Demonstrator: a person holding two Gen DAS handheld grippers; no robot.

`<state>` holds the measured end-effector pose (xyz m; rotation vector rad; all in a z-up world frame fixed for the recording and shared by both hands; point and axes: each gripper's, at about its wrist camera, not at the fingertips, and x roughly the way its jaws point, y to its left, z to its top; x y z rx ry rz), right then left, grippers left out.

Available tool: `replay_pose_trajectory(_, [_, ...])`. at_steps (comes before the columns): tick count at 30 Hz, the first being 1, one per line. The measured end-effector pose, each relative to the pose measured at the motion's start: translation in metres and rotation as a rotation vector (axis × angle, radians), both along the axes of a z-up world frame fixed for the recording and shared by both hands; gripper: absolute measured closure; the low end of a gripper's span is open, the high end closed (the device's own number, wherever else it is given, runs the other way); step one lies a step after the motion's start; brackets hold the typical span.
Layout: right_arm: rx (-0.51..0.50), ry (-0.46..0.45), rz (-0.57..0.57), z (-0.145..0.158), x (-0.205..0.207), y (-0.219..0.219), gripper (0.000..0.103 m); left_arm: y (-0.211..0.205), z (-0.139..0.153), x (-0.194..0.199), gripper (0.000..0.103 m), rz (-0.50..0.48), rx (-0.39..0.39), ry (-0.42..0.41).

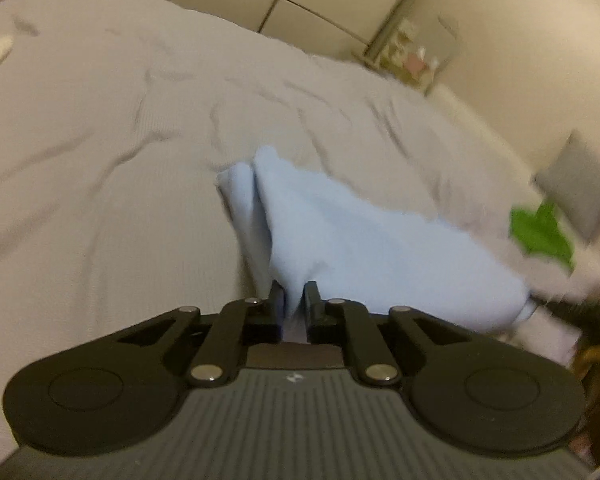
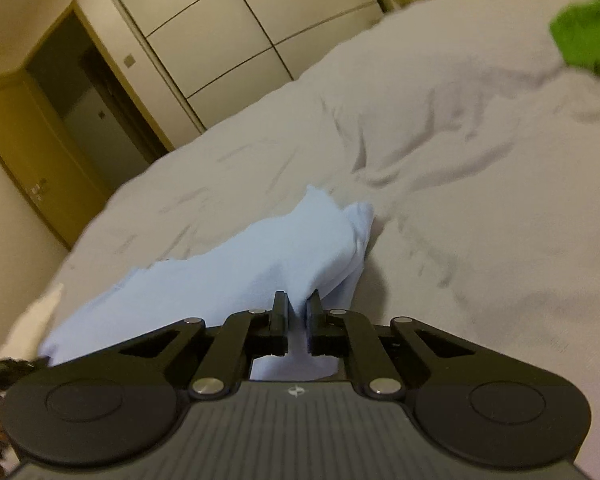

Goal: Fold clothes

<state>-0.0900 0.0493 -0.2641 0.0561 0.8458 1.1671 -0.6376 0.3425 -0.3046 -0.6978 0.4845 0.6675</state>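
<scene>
The left gripper (image 1: 294, 290) was clamped on a soft, pale blue garment (image 1: 360, 240), and the right gripper (image 2: 297, 300) pinched another edge of it. The limp cloth sagged in folds over the rumpled grey bedspread (image 1: 100, 152). A bright green cloth (image 2: 584, 36), blurred, perhaps crumpled, lay well apart.

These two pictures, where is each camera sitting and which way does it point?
Left wrist view: sits on the left tool, looking along its fingers, shut on the light blue garment, across the bed toward cupboards.
Right wrist view: sits on the right tool, also shut on that garment, facing a doorway.
Shared: garment, bed, green cloth.
</scene>
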Motion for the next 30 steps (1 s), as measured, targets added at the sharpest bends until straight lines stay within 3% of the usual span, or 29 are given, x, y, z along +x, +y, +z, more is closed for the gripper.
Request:
replay_pose_trajectory(2, [-0.030,0.002,-0.015,-0.006,0.003,0.001,0.097,-0.003,-0.020,0.008,0.092,-0.016,-0.009,0.086])
replay_pose_trajectory(4, [-0.102,0.008,-0.029,-0.024,0.002,0.006,0.098,-0.011,-0.028,0.008,0.087,-0.002,-0.010,0.105])
replay_pose_trajectory(6, [-0.144,0.042,-0.056,-0.042,0.001,0.008,0.097,-0.013,-0.020,0.004,0.084,0.028,0.002,0.124])
replay_pose_trajectory(8, [-0.147,0.052,-0.084,-0.039,-0.003,0.005,0.094,-0.020,-0.004,-0.003,0.085,0.073,0.029,0.189])
replay_pose_trajectory(11, [-0.215,-0.064,-0.136,-0.015,-0.012,0.003,0.059,-0.026,0.023,-0.010,0.092,0.172,0.164,0.373])
replay_pose_trajectory(13, [-0.229,-0.197,-0.196,0.004,-0.021,0.000,0.061,-0.030,0.039,-0.003,0.092,0.147,0.189,0.343])
replay_pose_trajectory(15, [-0.160,-0.272,-0.209,0.022,-0.033,0.000,0.061,-0.039,0.051,0.021,0.092,0.068,0.218,0.286])
replay_pose_trajectory(18, [-0.053,-0.293,-0.100,0.029,-0.061,0.024,0.061,-0.056,0.052,0.074,0.090,-0.071,0.239,0.215])
replay_pose_trajectory(20, [-0.054,-0.310,-0.006,0.019,-0.084,0.048,0.062,-0.062,0.044,0.112,0.090,-0.136,0.221,0.198])
replay_pose_trajectory(21, [-0.061,-0.314,0.034,0.012,-0.094,0.060,0.067,-0.064,0.037,0.133,0.086,-0.166,0.238,0.207])
replay_pose_trajectory(25, [-0.140,-0.422,0.041,-0.023,-0.109,0.086,0.069,-0.059,0.004,0.163,0.087,-0.109,0.320,0.373])
replay_pose_trajectory(28, [-0.208,-0.417,-0.010,-0.052,-0.084,0.074,0.070,-0.045,-0.010,0.134,0.100,-0.076,0.257,0.337])
replay_pose_trajectory(30, [-0.211,-0.361,-0.052,-0.055,-0.065,0.059,0.073,-0.042,-0.005,0.114,0.100,-0.031,0.227,0.332])
